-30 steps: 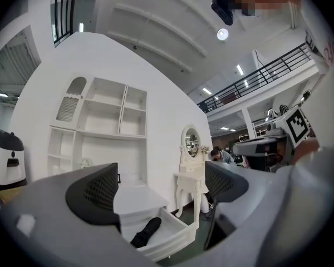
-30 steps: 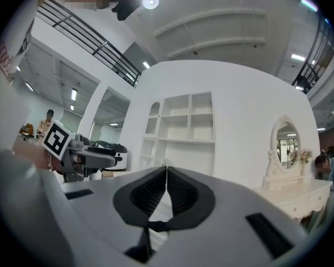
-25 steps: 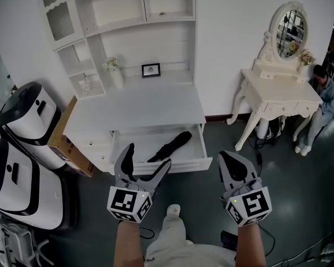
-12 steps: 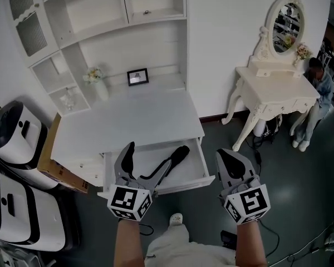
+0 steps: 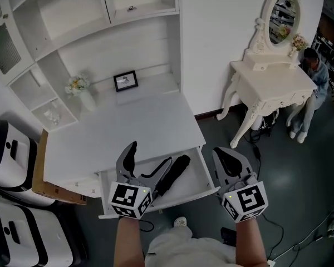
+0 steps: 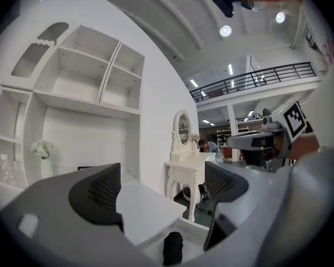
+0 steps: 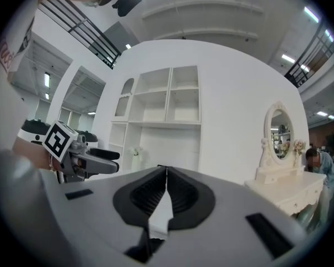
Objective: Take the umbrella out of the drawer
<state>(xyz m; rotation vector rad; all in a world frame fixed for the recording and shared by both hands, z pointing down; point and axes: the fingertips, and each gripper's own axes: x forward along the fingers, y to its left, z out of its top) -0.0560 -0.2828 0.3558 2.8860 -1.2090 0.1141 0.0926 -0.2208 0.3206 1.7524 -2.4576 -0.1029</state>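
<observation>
A black folded umbrella [image 5: 175,171] lies slantwise in the open white drawer [image 5: 207,172] of the desk. My left gripper [image 5: 149,159] is open and hangs over the drawer's front, its right fingertip just left of the umbrella. In the left gripper view the umbrella's end [image 6: 172,248] shows low down between the open jaws of that gripper [image 6: 162,191], apart from both pads. My right gripper [image 5: 222,156] is shut with nothing in it, beside the drawer's right front corner. Its pads meet in the right gripper view [image 7: 166,174].
The white desk top [image 5: 128,132] carries a small picture frame [image 5: 125,80] and a vase of flowers [image 5: 80,90] under wall shelves. A white dressing table [image 5: 273,82] stands at the right, with a seated person [image 5: 312,71] behind it. White-and-black machines [image 5: 5,154] and a cardboard box [image 5: 42,177] crowd the left.
Both grippers have come forward to the desk. The left one now overlaps the drawer and reaches beside the umbrella; the right one has reached the drawer's right corner. Neither jaw state has changed.
</observation>
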